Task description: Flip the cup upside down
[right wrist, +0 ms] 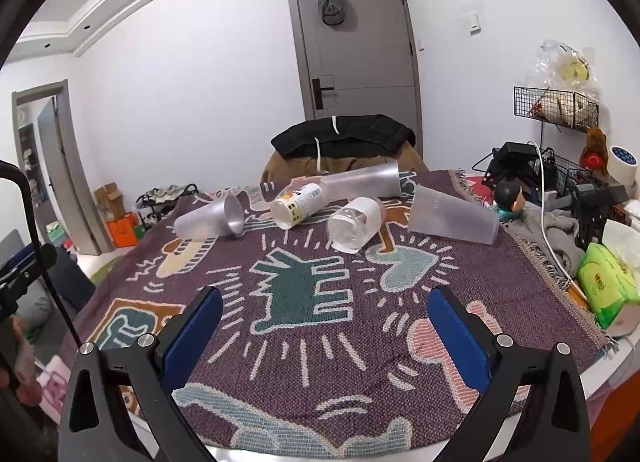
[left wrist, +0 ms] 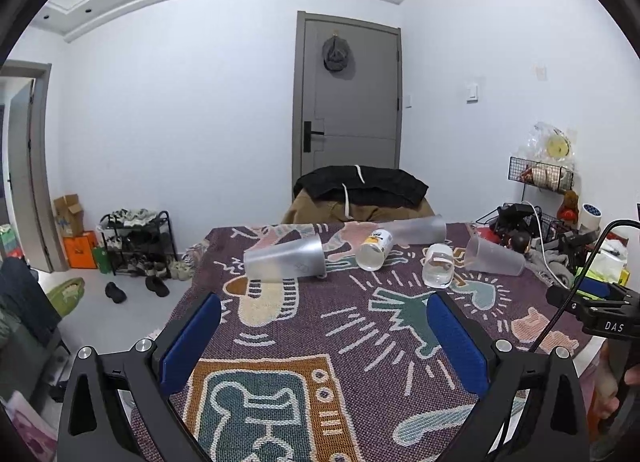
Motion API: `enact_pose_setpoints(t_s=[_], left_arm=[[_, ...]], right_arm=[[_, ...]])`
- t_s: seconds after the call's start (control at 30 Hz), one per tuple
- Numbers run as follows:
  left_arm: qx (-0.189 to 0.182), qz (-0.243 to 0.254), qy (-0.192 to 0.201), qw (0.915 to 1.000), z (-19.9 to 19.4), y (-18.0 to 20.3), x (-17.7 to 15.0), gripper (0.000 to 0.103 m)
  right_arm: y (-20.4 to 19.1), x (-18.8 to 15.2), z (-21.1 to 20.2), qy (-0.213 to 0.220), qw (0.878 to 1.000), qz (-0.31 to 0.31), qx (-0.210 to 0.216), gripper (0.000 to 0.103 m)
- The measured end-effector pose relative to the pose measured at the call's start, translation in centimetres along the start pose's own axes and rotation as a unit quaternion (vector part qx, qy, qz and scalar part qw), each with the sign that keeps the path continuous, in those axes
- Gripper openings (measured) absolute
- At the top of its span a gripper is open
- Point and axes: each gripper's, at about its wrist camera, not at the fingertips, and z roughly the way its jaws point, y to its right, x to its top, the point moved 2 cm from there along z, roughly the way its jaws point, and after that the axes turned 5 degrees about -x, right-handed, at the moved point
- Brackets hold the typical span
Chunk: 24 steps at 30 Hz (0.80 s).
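Five cups (right wrist: 354,228) (mostly translucent) sideways on cloth

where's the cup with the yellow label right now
The yellow-label cup lies on its side mid-table at the far end of the patterned blanket, between the frosted cup on its left and the clear cup on its right.

you have a woven cloth (right wrist: 320,342) over the table, coarse and matt, its weave plainly visible. the frosted cup (right wrist: 208,220) at your left is translucent plastic with a dull finish; the frosted cup at right (right wrist: 454,218) looks the same. the clear cup (right wrist: 354,226) is glossy, see-through plastic. the printed cup (right wrist: 298,204) has a paper-like label. your left gripper (left wrist: 324,326) and right gripper (right wrist: 324,322) carry matt blue pads on black plastic-looking arms with shiny metal screws.
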Motion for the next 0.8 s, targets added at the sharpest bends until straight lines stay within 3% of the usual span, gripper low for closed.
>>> enact_pose_setpoints(t_s=[0.8], left_arm=[[0.005,0.006,0.000,1.0000,0.03,0.19,-0.27,0.103]], right_arm=[[-0.13,0.05,0.16,-0.002,1.000,-0.012,-0.001,0.103]])
